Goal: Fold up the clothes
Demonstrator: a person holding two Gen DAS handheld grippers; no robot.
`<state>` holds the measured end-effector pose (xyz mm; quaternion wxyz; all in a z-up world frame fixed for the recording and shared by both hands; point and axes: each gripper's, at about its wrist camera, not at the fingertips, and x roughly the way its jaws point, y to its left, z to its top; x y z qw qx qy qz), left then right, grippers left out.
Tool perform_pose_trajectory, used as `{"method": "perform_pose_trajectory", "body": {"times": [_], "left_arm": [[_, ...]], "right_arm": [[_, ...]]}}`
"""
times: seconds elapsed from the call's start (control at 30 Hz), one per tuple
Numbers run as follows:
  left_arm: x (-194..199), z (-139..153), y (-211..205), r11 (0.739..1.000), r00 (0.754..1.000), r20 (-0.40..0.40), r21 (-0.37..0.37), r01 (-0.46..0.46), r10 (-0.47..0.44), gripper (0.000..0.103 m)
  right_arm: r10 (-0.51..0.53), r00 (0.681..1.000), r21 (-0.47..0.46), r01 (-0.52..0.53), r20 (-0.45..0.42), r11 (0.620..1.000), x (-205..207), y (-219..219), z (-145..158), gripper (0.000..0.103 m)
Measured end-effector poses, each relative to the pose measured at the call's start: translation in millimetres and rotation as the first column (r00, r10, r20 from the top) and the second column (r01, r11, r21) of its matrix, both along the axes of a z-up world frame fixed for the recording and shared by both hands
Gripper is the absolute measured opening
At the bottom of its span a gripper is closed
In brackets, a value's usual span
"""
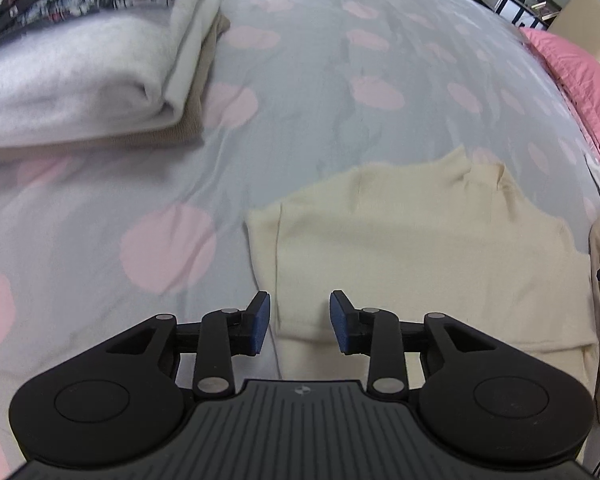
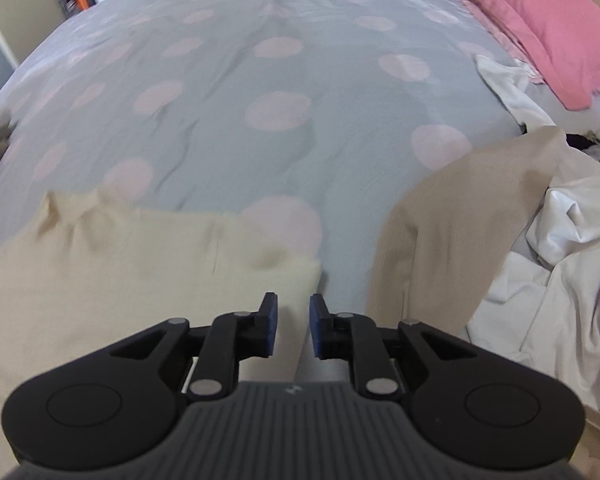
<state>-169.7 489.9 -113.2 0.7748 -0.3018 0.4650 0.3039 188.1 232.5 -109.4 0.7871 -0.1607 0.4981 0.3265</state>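
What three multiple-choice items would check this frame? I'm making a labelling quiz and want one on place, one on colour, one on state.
1. Where does the stack of folded clothes lie in the left wrist view?
A. upper left
B. lower right
C. under the pillow

2. What colour is the pillow?
A. green
B. pink
C. black

3. How does the cream top lie?
A. bunched in a ball
B. hanging off the bed
C. spread flat on the bedspread

Answers:
1 A, the stack fills the upper left corner.
2 B, it is plainly pink at the bed's edge.
3 C, it lies flat, with both the left gripper and right gripper open above it.
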Motion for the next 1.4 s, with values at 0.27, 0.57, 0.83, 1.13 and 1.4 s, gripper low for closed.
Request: {"method": "perform_pose_trajectory", "body": {"times": [0.27,0.57,0.83,1.13,1.4], "left_arm": [[-1,-4,-3,1.0,1.0,0.0,-0.013,-0.016,0.016,0.022],[-3,-1,-5,0.999,0.999,0.005,-0.008,-0.048,0.048,0.012],[-1,6,-11,0.999,0.999,0.016,0.02,-0.039,0.039,0.001],[7,8,-32,0.998,0.997,-0.054,0.042,0.051,-0.049,0.001],[-1,2,-33,0.999,0.998,-0.045,0.009,0.042,-0.042,0.001]], "right_arm": [[0.186,0.981,-0.022,-0.187,-0.049,0.982,-43,-25,9,0.033],[0.361,0.932,-0.226,-0.346,0.026,0.911,-90,-15,-17,0.035],[0.245,0.969,-0.162,-0.237,0.027,0.958,-76,-25,-7,0.011],[0.109,0.992,-0.157,-0.117,-0.061,0.981,-53,-35,-23,0.01],[0.081,0.986,-0.115,-0.098,-0.143,0.988,-46,-49,-23,0.012]]}}
